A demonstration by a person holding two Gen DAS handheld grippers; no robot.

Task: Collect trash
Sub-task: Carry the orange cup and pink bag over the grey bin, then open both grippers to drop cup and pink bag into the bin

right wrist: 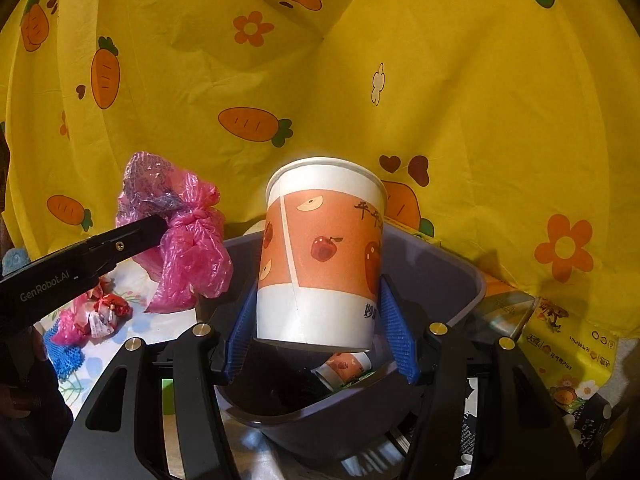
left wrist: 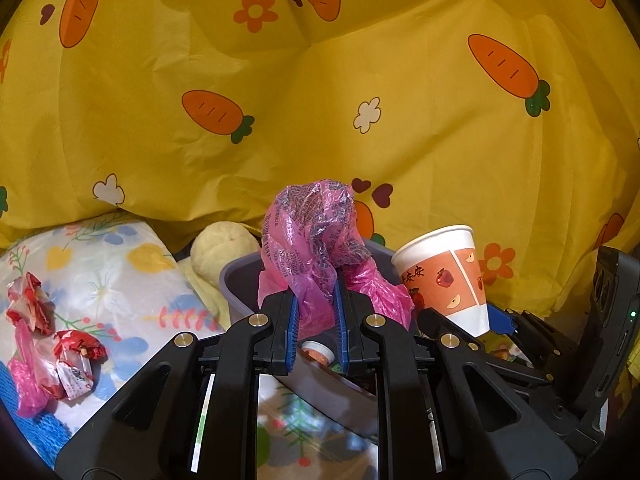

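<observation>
**Pink bag and paper cup held over the grey bin**

At about 9 o'clock from the bin, a clump of crumpled red-and-white wrappers (left wrist: 56,344) with a scrap of pink film lies on a floral sheet (left wrist: 120,272), beside a blue mesh cloth (right wrist: 66,354). Printing on the wrappers is too small to read.

The left gripper (left wrist: 316,320) has its jaws nearly closed, clamped on a crumpled pink plastic bag (left wrist: 316,236). The bag carries dark printed text, too creased to read. It hangs just above the bin's 10 o'clock rim in the right wrist view, where the side of this gripper reads "GenRobot.AI". A pale yellow plush shape (left wrist: 224,248) sits behind the bin's left rim.

The grey bin (right wrist: 448,280) lies under both grippers. A second, smaller cup (right wrist: 344,366) with the same apple print lies on its side at the bottom.

The right gripper (right wrist: 320,332) has its jaws about half spread, the blue pads pressed on the lower sides of a paper cup (right wrist: 324,256). The cup is nearly upright, tilted slightly, held over the bin's opening. It has an orange band with red apples and apple slices, plus black Chinese characters near its 2 o'clock edge and at its lower right, only partly visible.

At 3 o'clock from the bin lies a yellow tissue pack (right wrist: 568,352) printed with Chinese text and "PLUS". A yellow cloth with carrots and flowers (right wrist: 400,80) fills the background.
</observation>
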